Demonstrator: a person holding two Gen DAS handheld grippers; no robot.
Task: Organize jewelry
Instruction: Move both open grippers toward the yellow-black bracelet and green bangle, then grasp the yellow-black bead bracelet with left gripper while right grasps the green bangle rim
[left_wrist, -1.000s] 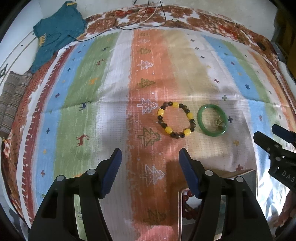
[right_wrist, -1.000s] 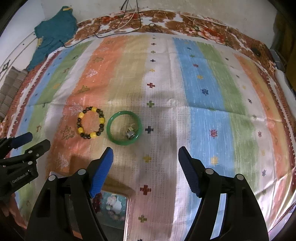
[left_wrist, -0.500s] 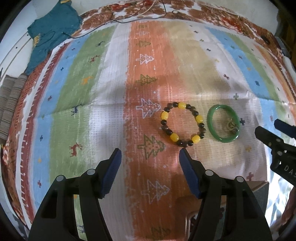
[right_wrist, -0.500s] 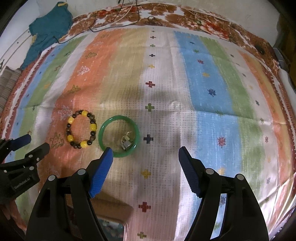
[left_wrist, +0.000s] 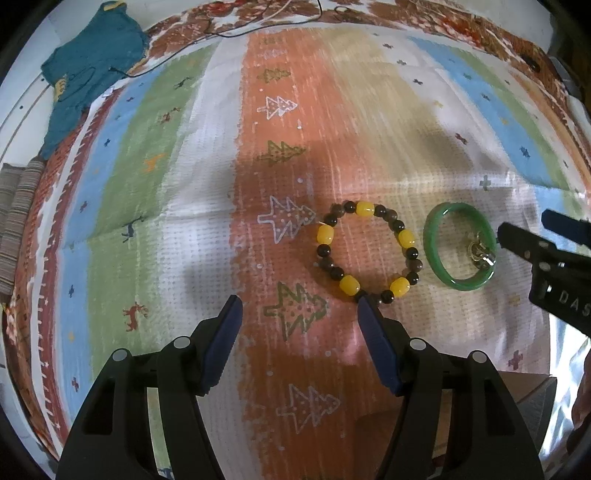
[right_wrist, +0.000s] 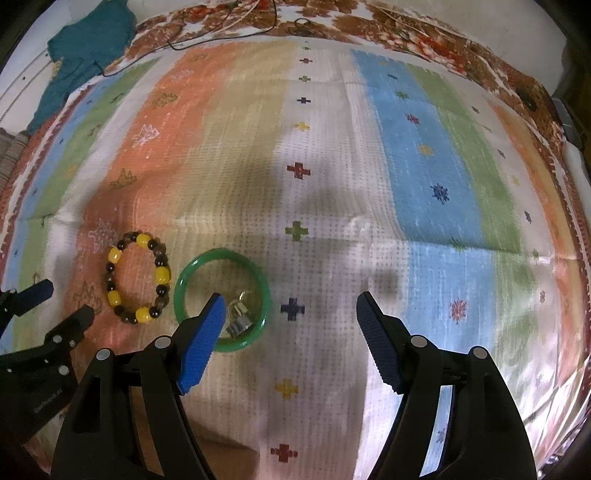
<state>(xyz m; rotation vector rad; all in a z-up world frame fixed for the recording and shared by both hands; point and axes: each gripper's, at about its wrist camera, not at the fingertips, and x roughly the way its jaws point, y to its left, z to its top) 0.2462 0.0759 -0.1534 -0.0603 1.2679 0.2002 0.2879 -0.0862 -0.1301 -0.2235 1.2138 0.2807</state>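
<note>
Both tongs (left_wrist: 299, 312) (right_wrist: 291, 312) wide apart nr beaded bracelet (left_wrist: 365, 251), green bangle (right_wrist: 221, 299).

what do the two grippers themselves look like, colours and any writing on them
Both the left gripper and right gripper are black plastic with two angled fingers, ribbed blue pads, and round silver screw heads. White lettering reading "DAS" marks the right one's side.

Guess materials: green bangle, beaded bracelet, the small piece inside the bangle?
Green bangle: jade-like stone or glass, going by its smooth, glossy, even green. Beaded bracelet: opaque yellow barrel beads, resin or plastic perhaps; dark round beads, brown-mottled, maybe stone or wood. Small piece inside the bangle: metal, from its silvery-gold glints; too small to identify.
</note>
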